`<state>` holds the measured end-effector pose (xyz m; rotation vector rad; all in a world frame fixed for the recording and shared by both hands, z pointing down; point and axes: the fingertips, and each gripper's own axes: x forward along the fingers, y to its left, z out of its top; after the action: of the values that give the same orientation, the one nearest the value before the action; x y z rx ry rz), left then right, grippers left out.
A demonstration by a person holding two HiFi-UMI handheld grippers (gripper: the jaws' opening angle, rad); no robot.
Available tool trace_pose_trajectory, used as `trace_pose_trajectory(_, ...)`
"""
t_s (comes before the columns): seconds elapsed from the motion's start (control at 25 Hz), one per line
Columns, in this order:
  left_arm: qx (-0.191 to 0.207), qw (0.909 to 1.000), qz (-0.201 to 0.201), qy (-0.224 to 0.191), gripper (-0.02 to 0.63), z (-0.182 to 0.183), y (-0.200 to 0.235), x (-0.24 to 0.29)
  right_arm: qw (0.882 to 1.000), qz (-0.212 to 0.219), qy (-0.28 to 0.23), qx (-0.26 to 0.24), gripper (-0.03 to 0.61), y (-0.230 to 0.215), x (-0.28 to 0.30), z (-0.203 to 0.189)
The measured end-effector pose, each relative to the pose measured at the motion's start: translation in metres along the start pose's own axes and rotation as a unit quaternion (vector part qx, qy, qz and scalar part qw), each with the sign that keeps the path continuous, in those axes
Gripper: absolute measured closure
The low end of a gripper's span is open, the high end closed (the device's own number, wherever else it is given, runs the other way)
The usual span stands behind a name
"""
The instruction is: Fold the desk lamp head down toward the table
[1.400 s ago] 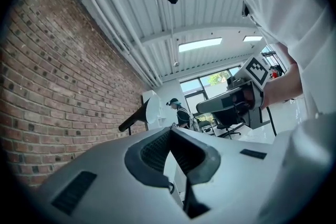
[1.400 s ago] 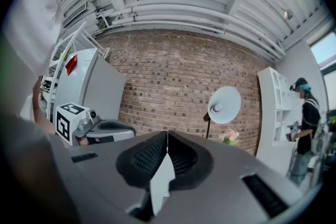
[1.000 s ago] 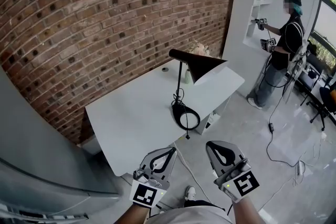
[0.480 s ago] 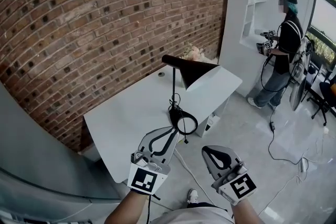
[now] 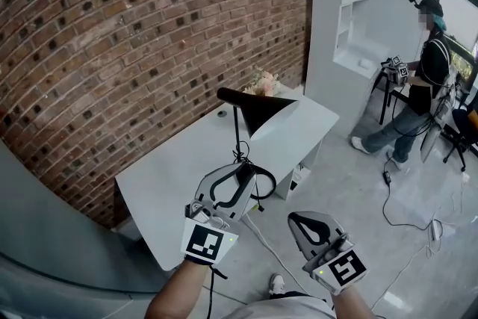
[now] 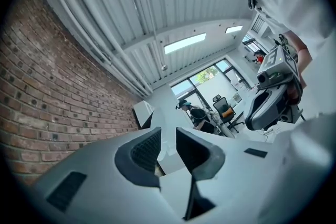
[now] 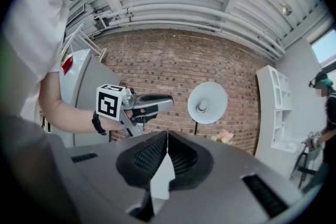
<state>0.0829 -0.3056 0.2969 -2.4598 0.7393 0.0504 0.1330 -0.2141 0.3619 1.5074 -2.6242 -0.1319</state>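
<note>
White table (image 5: 168,172), one lamp (image 5: 258,107), two claws (image 5: 243,169) (image 5: 297,219)

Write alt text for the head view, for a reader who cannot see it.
A black cone-shaded desk lamp stands on a white table beside a red brick wall. The left gripper, jaws just opening and empty, hovers before the lamp's base; the right gripper, shut, hangs lower.

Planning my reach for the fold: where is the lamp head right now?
Head view, centre: the lamp head stands raised on its stem above the white table, just in front of the flowers by the brick wall.
</note>
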Motion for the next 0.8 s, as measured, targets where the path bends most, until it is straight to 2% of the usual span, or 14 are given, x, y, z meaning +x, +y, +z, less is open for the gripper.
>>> trace_pose_trajectory(0.48,0.053,0.9985,-0.01,-0.008,0.486,0.009,0.026,0.054,1.0,-0.006,-0.009,0.018,0.56,-0.037,-0.001,-0.01)
trace_pose_trajectory(0.8,0.093,0.995,-0.034,0.019,0.477,0.011,0.036,0.081,0.999,0.014,-0.02,0.025,0.56,-0.054,0.011,-0.011)
